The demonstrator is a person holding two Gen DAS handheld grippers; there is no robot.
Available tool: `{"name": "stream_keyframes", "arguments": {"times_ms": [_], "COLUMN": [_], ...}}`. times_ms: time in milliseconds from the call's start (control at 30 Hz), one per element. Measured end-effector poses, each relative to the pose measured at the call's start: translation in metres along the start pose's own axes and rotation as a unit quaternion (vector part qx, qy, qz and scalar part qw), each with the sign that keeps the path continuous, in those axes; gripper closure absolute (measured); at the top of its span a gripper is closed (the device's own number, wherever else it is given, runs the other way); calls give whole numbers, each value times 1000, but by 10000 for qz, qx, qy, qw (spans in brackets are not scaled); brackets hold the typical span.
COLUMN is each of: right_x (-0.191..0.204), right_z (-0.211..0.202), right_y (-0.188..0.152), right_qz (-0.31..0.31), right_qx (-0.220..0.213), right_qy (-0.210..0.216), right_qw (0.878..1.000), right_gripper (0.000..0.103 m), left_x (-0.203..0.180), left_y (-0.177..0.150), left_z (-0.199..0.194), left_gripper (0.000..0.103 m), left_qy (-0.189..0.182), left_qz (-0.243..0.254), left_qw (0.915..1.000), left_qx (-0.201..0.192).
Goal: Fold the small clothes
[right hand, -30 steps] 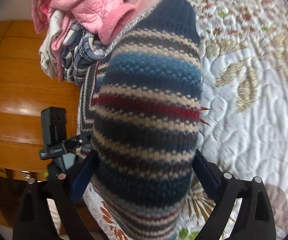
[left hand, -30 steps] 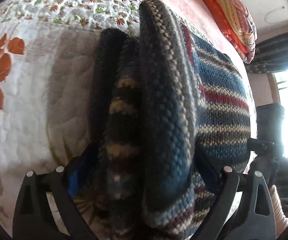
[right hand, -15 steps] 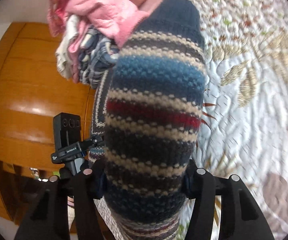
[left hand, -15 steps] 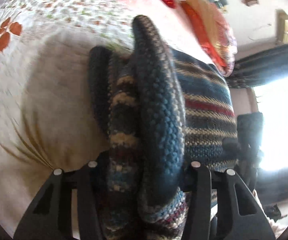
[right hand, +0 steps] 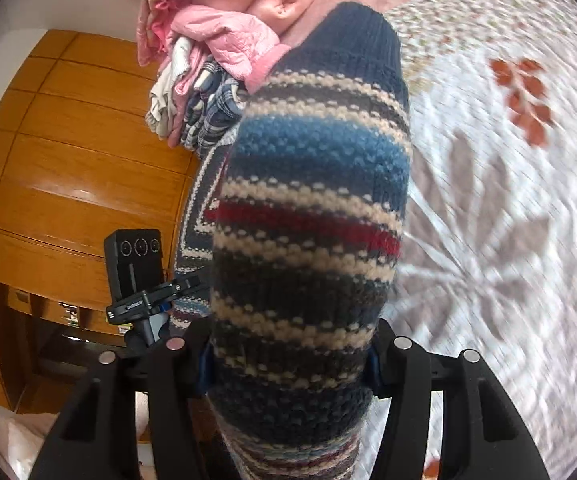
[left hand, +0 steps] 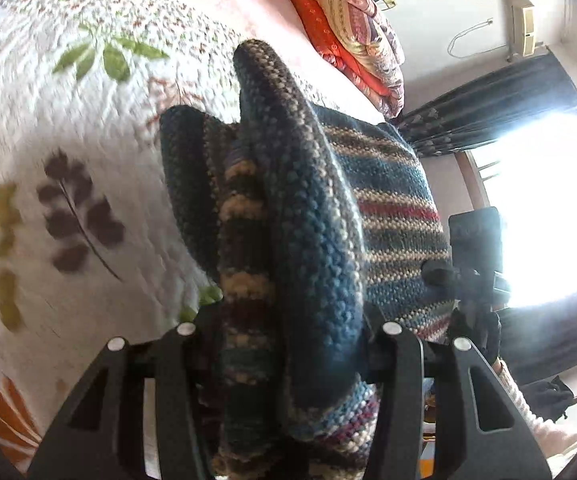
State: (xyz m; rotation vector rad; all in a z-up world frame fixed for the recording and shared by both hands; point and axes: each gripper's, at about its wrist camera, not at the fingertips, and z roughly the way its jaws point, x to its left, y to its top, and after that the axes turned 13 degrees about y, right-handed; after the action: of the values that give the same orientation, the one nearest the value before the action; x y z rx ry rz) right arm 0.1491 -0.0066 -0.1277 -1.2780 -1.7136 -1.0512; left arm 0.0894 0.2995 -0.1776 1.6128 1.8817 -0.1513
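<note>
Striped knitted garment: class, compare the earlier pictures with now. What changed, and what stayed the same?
Both grippers closed: the left gripper and right gripper, open a second ago, now pinch the striped knitted garment. The quilt pattern has shifted beneath them, so they moved. The pile of clothes stayed put.

light: daylight, window (left hand: 548, 208) blown out | blur: quilt (right hand: 508, 208) motion-smeared | edges: fisheye-bent, dark corners

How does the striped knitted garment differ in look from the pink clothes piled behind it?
The striped knitted garment is thick wool with blue, cream and red bands; the pink clothes are thin and plain. The garment is clamped in the right gripper; the pile lies loose and crumpled. Both are over the quilt.
</note>
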Motion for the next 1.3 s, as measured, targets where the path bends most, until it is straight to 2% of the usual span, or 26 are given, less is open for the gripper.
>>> {"name": "stream_keyframes", "arguments": {"times_ms": [133, 333, 400, 467, 567, 700, 833, 967, 1100, 1300], "right_x": [-19, -61, -71, -79, -83, -78, -68, -58, -52, -42], "right_z": [-8, -2, -1, -2, -5, -17, -34, -35, -32, -28], "right_y": [-17, -31, -31, -35, -41, -56, -88, -123, -141, -150], "right_qz": [95, 403, 525, 604, 747, 915, 863, 811, 857, 868], "right_qx": [-2, -40, -121, -184, -238, -356, -342, -230, -274, -367], "right_qy": [-117, -286, -217, -175, -207, -159, -203, -363, -431, -922], "right_qw": [9999, 9988, 9983, 9979, 9967, 9950, 9955, 9958, 9950, 9913], "right_gripper": [47, 45, 42, 34, 22, 19, 19, 19, 20, 37], "left_x": [-9, 11, 15, 18, 18, 19, 4, -20, -39, -29], "left_y": [-17, -31, -36, -41, -36, -46, -67, -92, -113, -127], "left_z": [27, 44, 47, 49, 47, 24, -19, -50, -45, -23], "left_gripper": [57, 53, 46, 42, 38, 38, 38, 37, 36, 39], "left_qy": [155, 356, 456, 570, 596, 716, 1100, 1199, 1235, 1791], "left_qz": [-177, -290, -283, -270, -350, -298, 48, 375, 501, 436], "left_qw": [9997, 9989, 9986, 9980, 9975, 9969, 9934, 9900, 9903, 9828], "left_qx": [100, 40, 30, 61, 144, 130, -334, -637, -401, -142]}}
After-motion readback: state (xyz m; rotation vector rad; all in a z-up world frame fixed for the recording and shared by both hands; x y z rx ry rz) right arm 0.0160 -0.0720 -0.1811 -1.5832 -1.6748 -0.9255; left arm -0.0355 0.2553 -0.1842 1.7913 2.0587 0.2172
